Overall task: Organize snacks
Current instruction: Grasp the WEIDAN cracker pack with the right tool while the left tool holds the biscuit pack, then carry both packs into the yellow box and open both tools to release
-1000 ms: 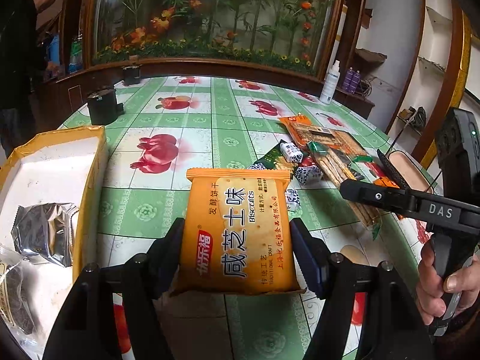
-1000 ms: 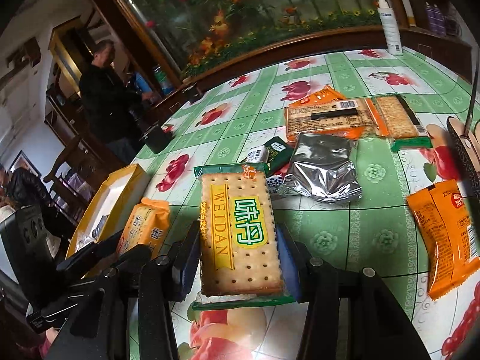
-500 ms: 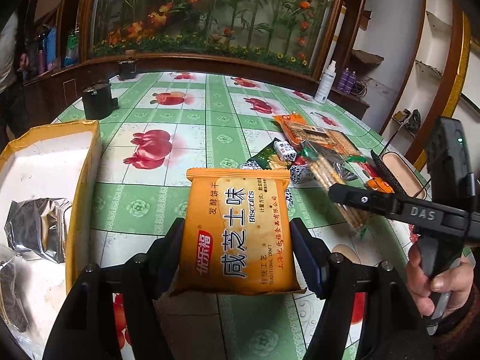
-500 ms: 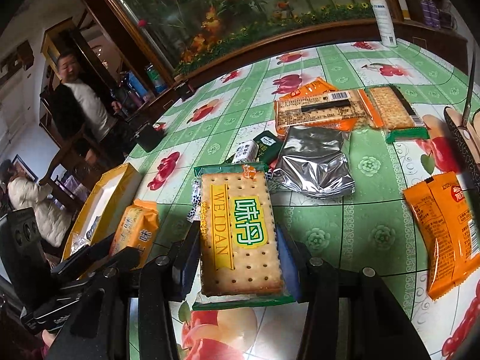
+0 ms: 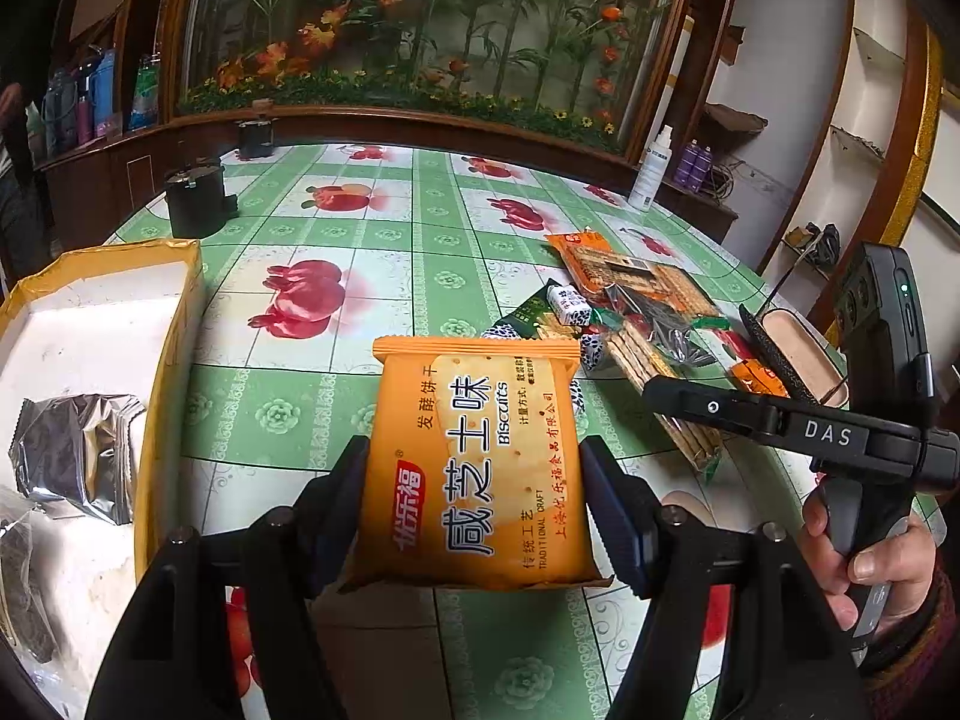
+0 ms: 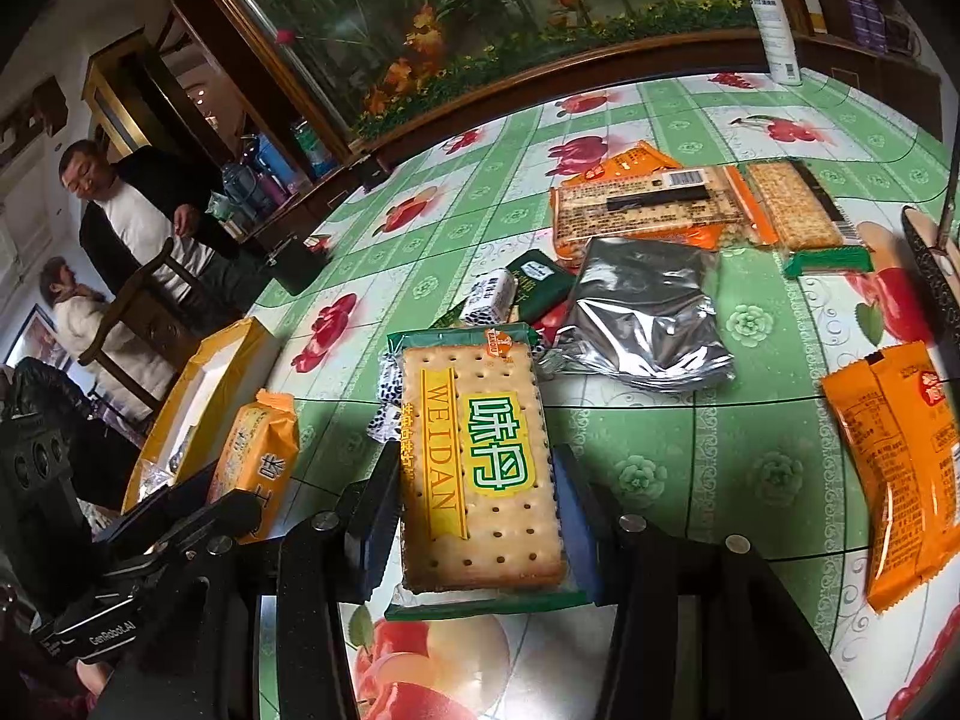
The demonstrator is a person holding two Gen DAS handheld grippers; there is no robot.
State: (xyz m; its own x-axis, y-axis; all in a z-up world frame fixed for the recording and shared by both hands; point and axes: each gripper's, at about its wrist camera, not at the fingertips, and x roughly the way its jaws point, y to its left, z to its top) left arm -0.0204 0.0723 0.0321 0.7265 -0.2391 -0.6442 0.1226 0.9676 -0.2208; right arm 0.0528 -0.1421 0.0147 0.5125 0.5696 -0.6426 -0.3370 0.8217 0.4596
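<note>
Covering the frame, a green fruit-print tablecloth (image 5: 372,240) carries all items. At left edge of the left view sits a yellow-rimmed box (image 5: 174,330) containing a silver packet (image 5: 72,456). Left gripper (image 5: 474,480) pinches an orange biscuit pack (image 5: 480,468), centre frame. Right gripper (image 6: 477,480) pinches a green-trimmed cracker pack (image 6: 480,468), centre frame. Loose snacks (image 6: 648,312) lie upper right.

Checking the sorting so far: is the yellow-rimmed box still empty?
No, the yellow-rimmed white box already holds a crinkled silver foil packet.
</note>
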